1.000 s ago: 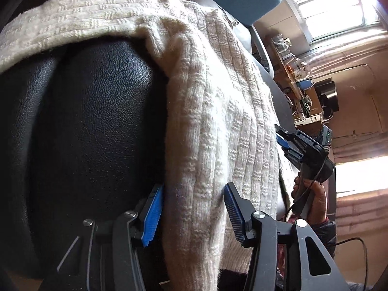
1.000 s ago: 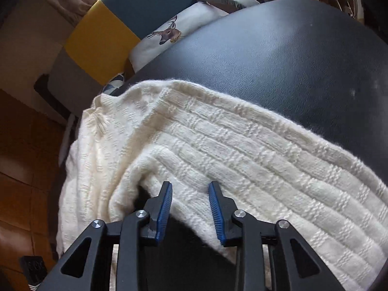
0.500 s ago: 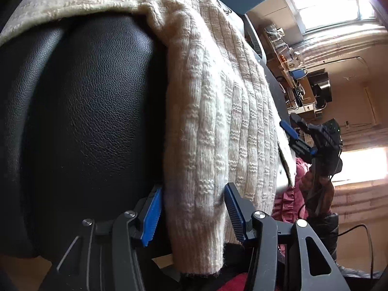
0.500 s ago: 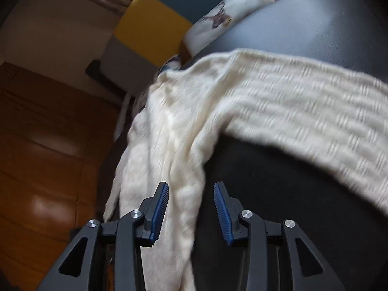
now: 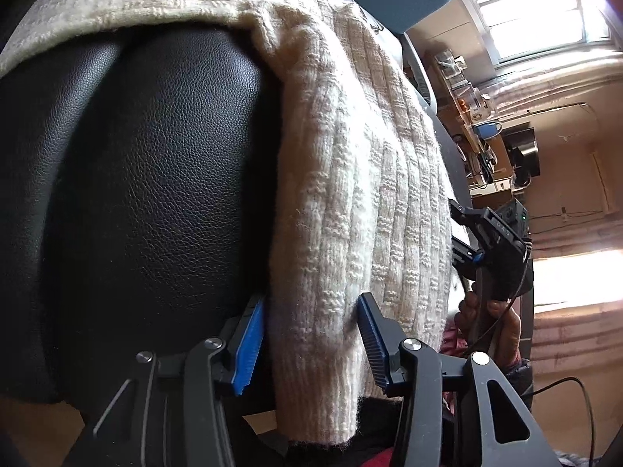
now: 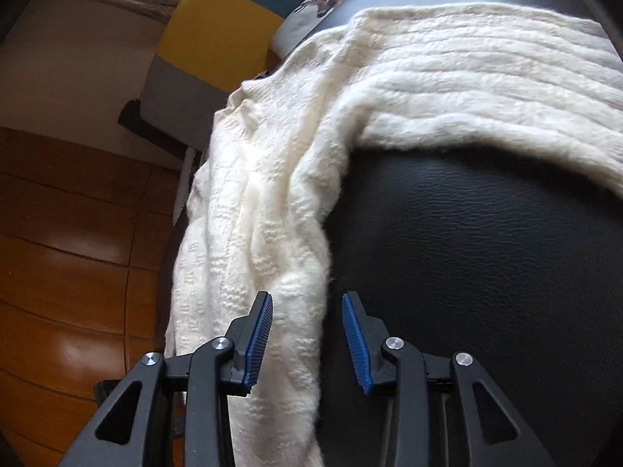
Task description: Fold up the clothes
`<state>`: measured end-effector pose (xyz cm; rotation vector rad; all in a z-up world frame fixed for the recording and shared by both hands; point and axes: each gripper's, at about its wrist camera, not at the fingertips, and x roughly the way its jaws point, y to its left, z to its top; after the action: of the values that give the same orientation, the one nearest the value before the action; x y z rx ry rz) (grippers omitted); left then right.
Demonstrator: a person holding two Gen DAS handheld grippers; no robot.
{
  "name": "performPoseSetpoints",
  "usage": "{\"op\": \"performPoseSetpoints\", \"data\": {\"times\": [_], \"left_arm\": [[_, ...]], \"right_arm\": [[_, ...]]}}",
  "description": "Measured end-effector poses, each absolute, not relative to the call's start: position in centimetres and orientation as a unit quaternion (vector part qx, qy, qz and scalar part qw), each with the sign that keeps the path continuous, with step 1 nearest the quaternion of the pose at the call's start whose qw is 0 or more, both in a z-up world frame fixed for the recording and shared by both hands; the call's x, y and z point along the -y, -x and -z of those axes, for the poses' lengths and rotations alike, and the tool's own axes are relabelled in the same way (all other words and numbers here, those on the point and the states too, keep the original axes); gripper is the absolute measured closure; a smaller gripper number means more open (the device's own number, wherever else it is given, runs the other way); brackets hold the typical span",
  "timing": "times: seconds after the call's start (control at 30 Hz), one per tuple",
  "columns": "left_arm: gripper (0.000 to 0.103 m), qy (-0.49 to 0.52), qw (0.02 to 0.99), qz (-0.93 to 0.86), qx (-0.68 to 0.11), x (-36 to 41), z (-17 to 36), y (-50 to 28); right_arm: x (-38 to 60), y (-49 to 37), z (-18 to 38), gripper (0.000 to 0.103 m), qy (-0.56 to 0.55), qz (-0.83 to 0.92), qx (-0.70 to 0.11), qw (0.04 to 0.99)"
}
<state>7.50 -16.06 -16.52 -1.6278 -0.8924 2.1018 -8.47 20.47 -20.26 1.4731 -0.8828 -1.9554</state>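
A black leather cushion (image 5: 148, 179) fills the foreground, with a yellow, teal and grey chair (image 6: 218, 43) behind it. A deer-print pillow (image 6: 323, 0) rests beside that chair, above the wooden floor (image 6: 70, 257); a cluttered shelf (image 5: 479, 124) stands under a bright window (image 5: 533, 4).

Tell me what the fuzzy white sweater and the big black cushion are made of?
The cream ribbed knit sweater looks like wool or a wool-like yarn: soft raised ribs, with fuzzy fibres along its edges. The black padded cushion looks like leather or imitation leather: a fine pebbled grain with a slight sheen. Real or imitation cannot be told by eye.
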Motion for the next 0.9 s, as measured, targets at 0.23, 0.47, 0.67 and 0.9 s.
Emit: {"op": "performPoseSetpoints", "data": {"times": [0.23, 0.47, 0.67, 0.9], "left_arm": [[0.054, 0.57, 0.17, -0.739, 0.316, 16.4, 16.7, -7.6], [0.055, 0.567, 0.168, -0.738, 0.325, 16.4, 16.4, -7.5], [0.055, 0.543, 0.204, -0.743, 0.336, 16.9, 14.6, -7.5], [0.055, 0.537, 0.185, -0.74, 0.361, 18.0, 15.0, -7.8]], "right_arm": [[-18.4, 8.2, 20.4, 0.065, -0.547, 0.72, 0.308, 0.296], [-18.9, 6.9, 17.5, 0.096, -0.519, 0.757, 0.281, 0.279], [-18.9, 4.6, 8.6, 0.097, -0.435, 0.863, 0.108, 0.231], [-24.6, 6.4, 12.2, 0.083, -0.48, 0.829, 0.203, 0.202]]}}
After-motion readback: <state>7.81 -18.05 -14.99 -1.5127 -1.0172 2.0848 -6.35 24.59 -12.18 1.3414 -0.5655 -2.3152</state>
